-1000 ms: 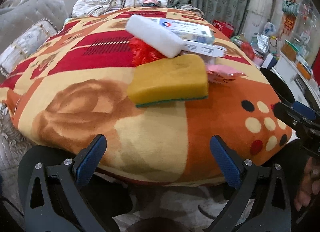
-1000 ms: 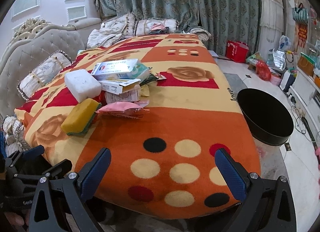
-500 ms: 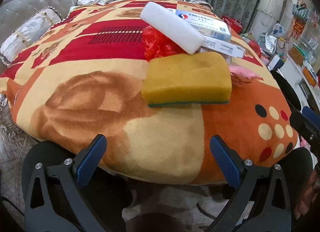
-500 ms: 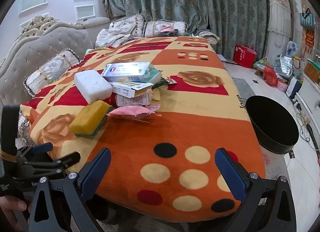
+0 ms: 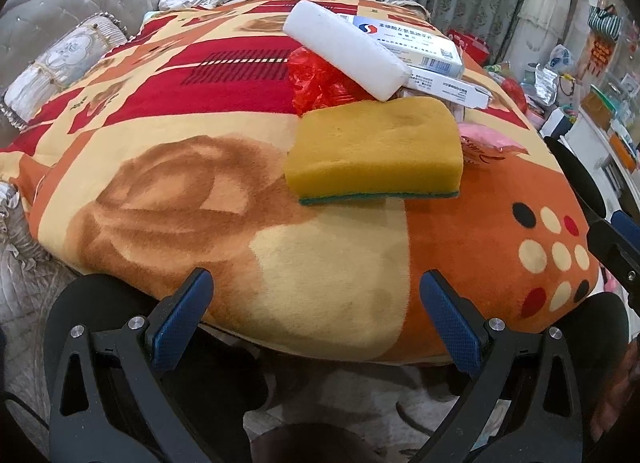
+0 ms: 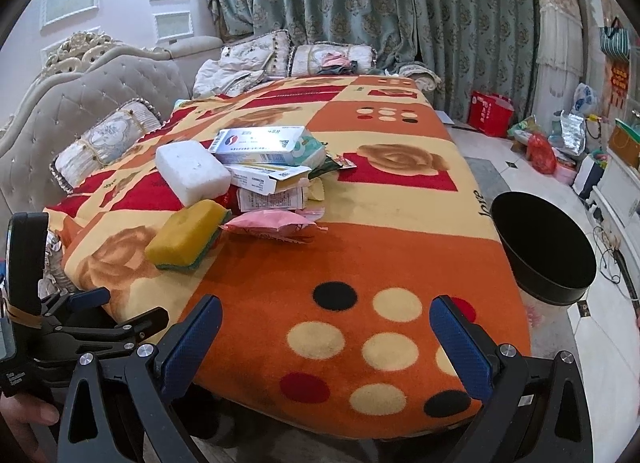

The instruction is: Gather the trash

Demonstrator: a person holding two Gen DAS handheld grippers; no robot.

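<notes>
A pile of trash lies on the blanket-covered table (image 6: 400, 215). It holds a yellow sponge with a green base (image 5: 376, 153) (image 6: 188, 235), a white foam block (image 5: 346, 47) (image 6: 192, 171), medicine boxes (image 5: 412, 43) (image 6: 260, 141), a red plastic bag (image 5: 316, 81) and a pink wrapper (image 6: 272, 225) (image 5: 488, 145). My left gripper (image 5: 316, 315) is open and empty at the table's near edge, short of the sponge. My right gripper (image 6: 326, 337) is open and empty over the dotted corner. The left gripper also shows in the right wrist view (image 6: 116, 313).
A black bin (image 6: 544, 247) stands on the floor right of the table. A grey tufted sofa (image 6: 88, 103) with cushions runs along the left. Curtains hang behind. Bags and boxes (image 6: 540, 147) clutter the floor at the far right.
My left gripper has moved forward toward the sponge, which looks larger and nearer. My right gripper has risen and pulled back slightly. Both stay open.
</notes>
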